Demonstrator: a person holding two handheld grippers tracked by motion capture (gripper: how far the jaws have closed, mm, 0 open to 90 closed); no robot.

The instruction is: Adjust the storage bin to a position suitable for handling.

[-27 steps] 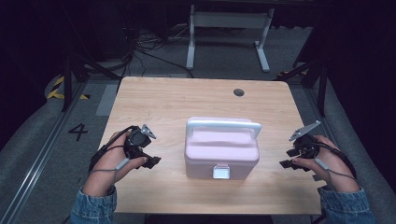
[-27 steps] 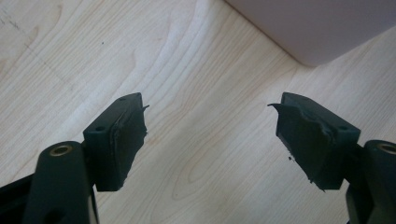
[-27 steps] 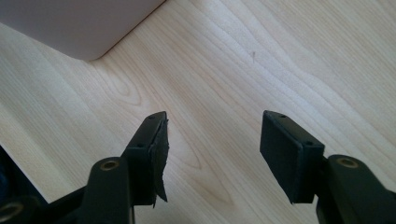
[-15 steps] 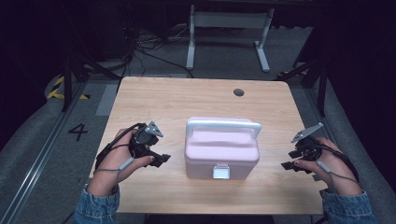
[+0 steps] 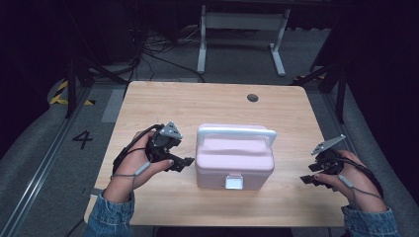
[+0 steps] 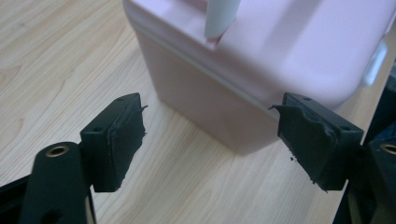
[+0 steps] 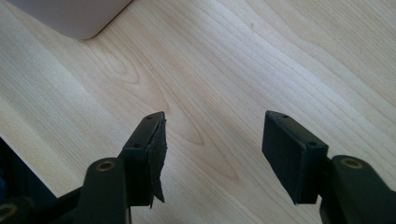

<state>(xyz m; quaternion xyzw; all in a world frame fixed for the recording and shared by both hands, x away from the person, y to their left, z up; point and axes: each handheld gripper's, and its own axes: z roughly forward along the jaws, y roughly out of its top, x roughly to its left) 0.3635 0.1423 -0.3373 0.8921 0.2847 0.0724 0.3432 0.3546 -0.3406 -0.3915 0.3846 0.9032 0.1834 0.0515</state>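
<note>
My left gripper (image 5: 185, 161) is just left of the pink lidded box (image 5: 234, 158), its jaws apart and empty. The box stands mid-table (image 5: 197, 103). Well right, my right gripper (image 5: 307, 175) also gapes empty.

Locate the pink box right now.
High view: the pink box sits mid-table near the front edge, between the left gripper and right gripper, touching neither.

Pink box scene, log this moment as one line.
left gripper: open, beside pink box | right gripper: open, apart | latch: shut
</note>
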